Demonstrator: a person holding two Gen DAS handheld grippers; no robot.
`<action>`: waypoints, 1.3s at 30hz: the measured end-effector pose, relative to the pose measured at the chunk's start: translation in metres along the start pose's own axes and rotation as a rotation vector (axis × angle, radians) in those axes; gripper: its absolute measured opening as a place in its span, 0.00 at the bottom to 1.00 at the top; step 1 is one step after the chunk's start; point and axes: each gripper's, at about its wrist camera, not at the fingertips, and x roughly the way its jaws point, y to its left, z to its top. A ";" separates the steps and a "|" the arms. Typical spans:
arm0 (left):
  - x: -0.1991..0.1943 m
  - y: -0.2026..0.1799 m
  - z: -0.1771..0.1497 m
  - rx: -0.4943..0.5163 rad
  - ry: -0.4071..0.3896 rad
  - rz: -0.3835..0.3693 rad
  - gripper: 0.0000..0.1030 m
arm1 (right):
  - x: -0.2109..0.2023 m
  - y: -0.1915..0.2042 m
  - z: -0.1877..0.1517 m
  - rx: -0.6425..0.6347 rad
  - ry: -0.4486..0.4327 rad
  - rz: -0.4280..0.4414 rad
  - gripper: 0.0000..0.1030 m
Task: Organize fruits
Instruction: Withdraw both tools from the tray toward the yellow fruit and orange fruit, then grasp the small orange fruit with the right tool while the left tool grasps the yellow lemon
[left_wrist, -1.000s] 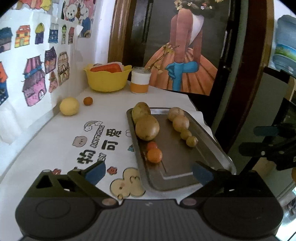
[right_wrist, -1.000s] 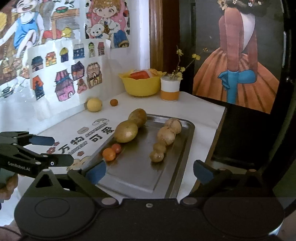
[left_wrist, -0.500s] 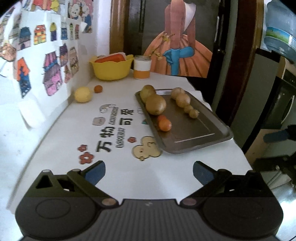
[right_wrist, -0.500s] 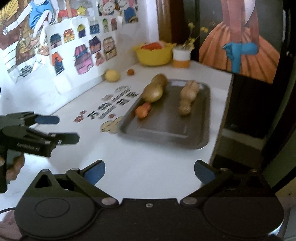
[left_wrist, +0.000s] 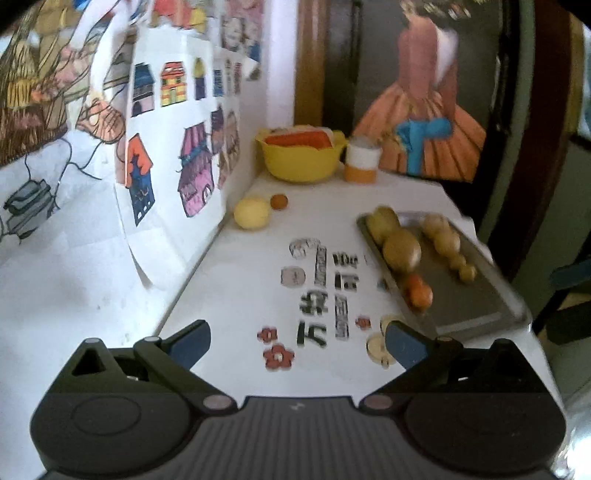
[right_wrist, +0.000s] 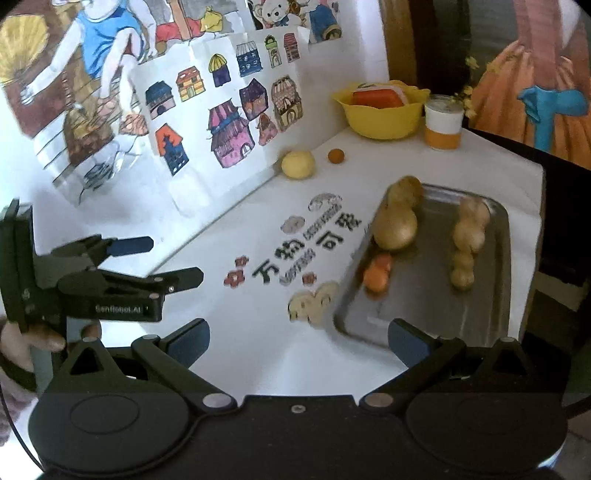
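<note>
Hovering empty with its jaws spread, the left gripper (left_wrist: 297, 339) hangs over the near edge of the white tabletop (left_wrist: 325, 206), holding nothing. Far left against the wall sit a round yellow citrus-like fruit (left_wrist: 252, 213) and, just beside it, a small round orange fruit (left_wrist: 279, 201), both well apart from everything else. Further right, the shallow grey metal tray (right_wrist: 491, 295) carries two large brownish fruits (right_wrist: 395, 229), two small orange fruits (right_wrist: 376, 275) touching each other, and a row of small tan fruits (right_wrist: 467, 240) (four or so, blurred). The right gripper (right_wrist: 299, 343) is likewise spread wide and empty. My worry: round fruits may roll when nudged, and the tray reaches close to the tabletop's right edge, so a careless push could send it off.
</note>
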 end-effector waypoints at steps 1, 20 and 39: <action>0.005 0.004 0.003 -0.023 -0.007 -0.003 1.00 | 0.003 0.000 0.011 -0.004 -0.008 0.003 0.99; 0.131 0.004 0.076 -0.047 -0.076 0.102 1.00 | 0.133 -0.047 0.188 -0.065 -0.084 -0.010 0.99; 0.240 0.029 0.078 -0.130 -0.061 0.169 1.00 | 0.301 -0.119 0.227 0.041 -0.042 0.070 0.96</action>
